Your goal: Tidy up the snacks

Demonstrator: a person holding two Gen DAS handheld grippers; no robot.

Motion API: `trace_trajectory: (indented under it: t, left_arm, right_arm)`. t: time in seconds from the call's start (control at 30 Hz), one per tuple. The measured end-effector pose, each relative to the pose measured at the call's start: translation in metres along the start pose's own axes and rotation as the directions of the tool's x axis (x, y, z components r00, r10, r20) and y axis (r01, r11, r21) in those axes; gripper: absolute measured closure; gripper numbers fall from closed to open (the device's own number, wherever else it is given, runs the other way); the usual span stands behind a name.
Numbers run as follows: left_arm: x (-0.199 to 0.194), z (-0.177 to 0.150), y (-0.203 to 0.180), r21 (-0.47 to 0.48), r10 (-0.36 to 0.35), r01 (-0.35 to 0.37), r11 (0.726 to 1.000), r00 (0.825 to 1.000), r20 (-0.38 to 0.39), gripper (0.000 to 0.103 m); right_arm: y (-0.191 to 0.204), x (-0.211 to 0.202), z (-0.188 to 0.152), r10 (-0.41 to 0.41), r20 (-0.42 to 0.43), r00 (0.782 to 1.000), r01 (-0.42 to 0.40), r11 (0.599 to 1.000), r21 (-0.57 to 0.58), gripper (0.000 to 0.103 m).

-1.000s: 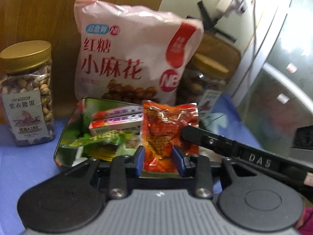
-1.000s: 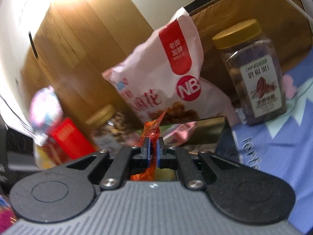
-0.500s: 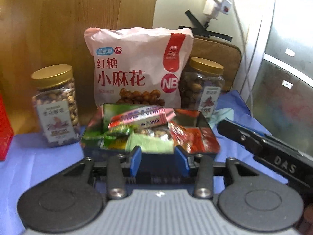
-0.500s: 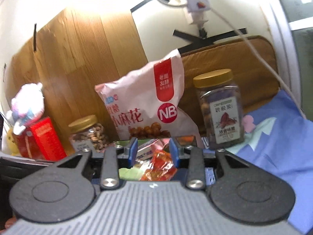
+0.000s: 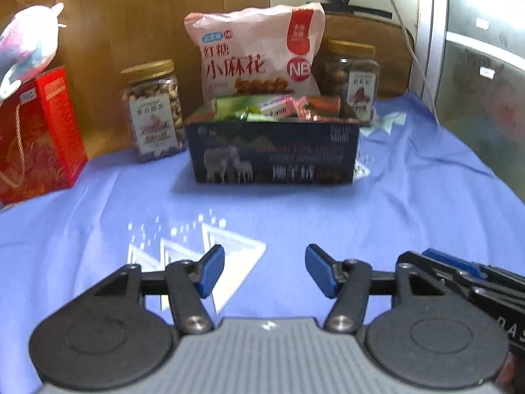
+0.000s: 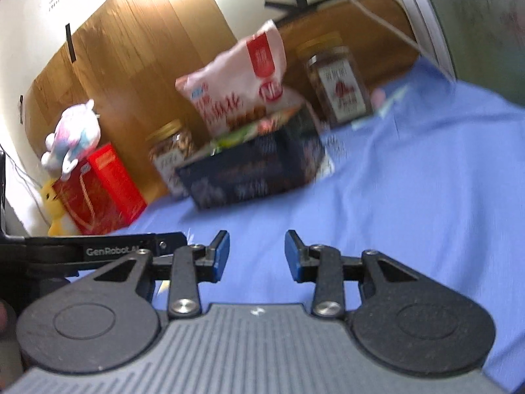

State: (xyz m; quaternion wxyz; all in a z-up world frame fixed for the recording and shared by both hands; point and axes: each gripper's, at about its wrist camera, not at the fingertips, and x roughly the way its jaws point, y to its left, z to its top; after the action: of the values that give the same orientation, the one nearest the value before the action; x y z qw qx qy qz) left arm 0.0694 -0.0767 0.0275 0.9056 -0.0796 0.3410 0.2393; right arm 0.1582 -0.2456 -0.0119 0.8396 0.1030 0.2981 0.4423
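A dark blue box stands on the blue cloth, filled with several small snack packets. Behind it leans a pink snack bag, with a gold-lidded nut jar on its left and another on its right. My left gripper hovers well in front of the box, its jaws opening with nothing between them. My right gripper is open and empty too, back from the box; in the left wrist view it shows at the right edge.
A red gift box stands at the left with a plush toy on top; a yellow toy sits beside it. Wooden panels and a cable back the scene. Blue cloth lies between grippers and box.
Both grippers let go of the orange-red packet, which now lies in the box, and opened. Both drew back from the box toward the near side of the cloth.
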Motion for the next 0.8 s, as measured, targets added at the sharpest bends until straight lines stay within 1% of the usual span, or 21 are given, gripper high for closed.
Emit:
trace_trajectory:
  t: [0.1,0.17,0.23,0.27,0.3,0.53,0.6,0.7,0.8]
  left_arm:
    - [-0.007,-0.013,-0.001,-0.005,0.024,-0.024,1.000,1.000,-0.014,0.041]
    - [-0.011,-0.020,-0.001,-0.010,0.043,-0.043,0.999,0.999,-0.019,0.036]
    - [-0.014,-0.026,-0.001,-0.014,0.050,-0.051,0.999,0.998,-0.025,0.027]
    - [-0.015,-0.029,-0.001,-0.013,0.056,-0.056,0.998,0.998,-0.024,0.019]
    - [-0.017,-0.031,-0.002,-0.011,0.064,-0.065,0.998,0.998,-0.021,0.016]
    - [-0.019,-0.038,0.000,-0.019,0.084,-0.085,0.996,0.996,-0.029,0.010]
    - [-0.019,-0.038,0.001,-0.023,0.091,-0.091,0.996,0.995,-0.029,0.005]
    - [-0.017,-0.039,0.004,-0.030,0.098,-0.099,0.995,0.995,-0.031,0.000]
    - [-0.015,-0.038,0.004,-0.031,0.106,-0.107,0.994,0.993,-0.044,0.000]
  right_arm:
    - [0.005,-0.007,-0.008,0.021,-0.020,1.000,-0.020,1.000,0.005,0.062]
    - [0.008,-0.012,-0.012,0.030,-0.022,0.999,-0.030,1.000,-0.001,0.058]
    - [0.011,-0.016,-0.015,0.038,-0.026,0.999,-0.038,0.999,-0.008,0.058]
    - [0.012,-0.017,-0.016,0.042,-0.029,0.999,-0.042,0.999,-0.009,0.057]
    - [0.013,-0.018,-0.017,0.046,-0.032,0.998,-0.046,0.999,-0.008,0.057]
    - [0.013,-0.020,-0.021,0.064,-0.052,0.997,-0.063,0.998,0.007,0.057]
    - [0.012,-0.020,-0.021,0.064,-0.051,0.997,-0.063,0.998,0.012,0.057]
    - [0.011,-0.021,-0.021,0.063,-0.050,0.997,-0.062,0.998,0.023,0.056]
    - [0.010,-0.019,-0.021,0.062,-0.051,0.997,-0.060,0.998,0.031,0.056]
